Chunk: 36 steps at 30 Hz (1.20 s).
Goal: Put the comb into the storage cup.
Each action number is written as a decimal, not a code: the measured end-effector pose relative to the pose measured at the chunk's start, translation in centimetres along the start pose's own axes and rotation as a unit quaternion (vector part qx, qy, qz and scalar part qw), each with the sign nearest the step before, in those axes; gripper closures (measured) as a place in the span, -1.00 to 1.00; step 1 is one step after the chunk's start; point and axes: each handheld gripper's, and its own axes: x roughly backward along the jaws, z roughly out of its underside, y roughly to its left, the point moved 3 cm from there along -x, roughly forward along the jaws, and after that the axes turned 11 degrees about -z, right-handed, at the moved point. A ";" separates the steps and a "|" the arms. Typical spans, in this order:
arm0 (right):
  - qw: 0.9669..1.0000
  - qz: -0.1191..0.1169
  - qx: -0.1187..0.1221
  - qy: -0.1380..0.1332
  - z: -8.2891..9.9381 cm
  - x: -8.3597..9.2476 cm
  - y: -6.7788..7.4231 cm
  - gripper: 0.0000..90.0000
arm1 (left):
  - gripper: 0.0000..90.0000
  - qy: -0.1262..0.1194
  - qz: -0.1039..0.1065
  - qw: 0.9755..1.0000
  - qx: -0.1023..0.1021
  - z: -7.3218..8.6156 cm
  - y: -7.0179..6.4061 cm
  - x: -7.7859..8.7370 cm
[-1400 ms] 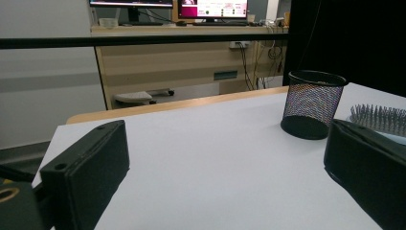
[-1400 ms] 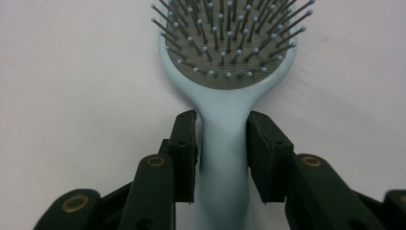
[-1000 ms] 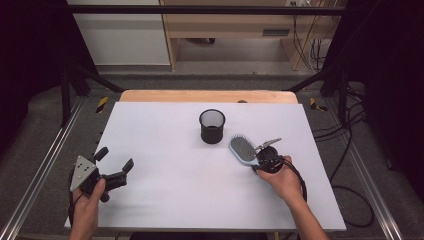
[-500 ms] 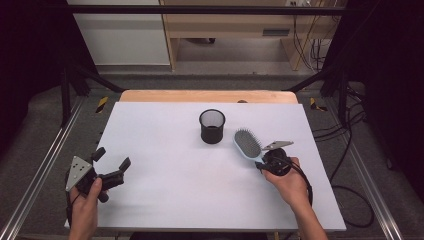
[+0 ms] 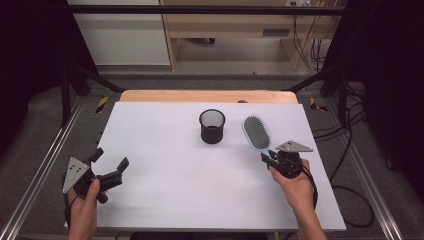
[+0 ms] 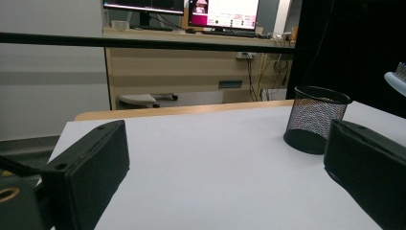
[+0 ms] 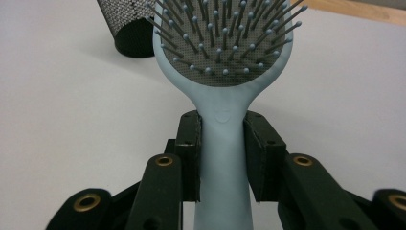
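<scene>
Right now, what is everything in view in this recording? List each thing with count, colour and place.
hairbrush: one, light blue with a grey bristle pad, right of the cup, handle clamped in the right tongs, head pointing away from the person.
mesh cup: one, black, upright, middle of the table toward its far edge.
table: one, white top, wooden strip along the far edge.
desk with monitors: one, pale wood, behind the table.
cables: several, black, on the floor to the right.
left tongs: one, black, near left corner of the table, open, nothing between them.
right tongs: one, black, right side of the table, shut on the hairbrush handle.
</scene>
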 end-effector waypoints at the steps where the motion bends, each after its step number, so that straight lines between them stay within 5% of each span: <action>1: 1.000 0.003 -0.005 -0.016 -0.2 0.3 0.1 0.55 | -0.96 -0.003 0.002 1.000 0.007 -0.1 0.0 0.0; 16: 0.997 0.012 0.014 -0.074 -1.2 0.6 0.9 0.55 | -0.96 -0.007 0.003 1.000 0.013 -0.4 0.3 0.1; 36: 0.995 0.006 0.023 -0.099 -1.5 0.8 1.3 0.55 | -0.96 -0.003 0.000 1.000 0.008 -0.3 0.2 -0.2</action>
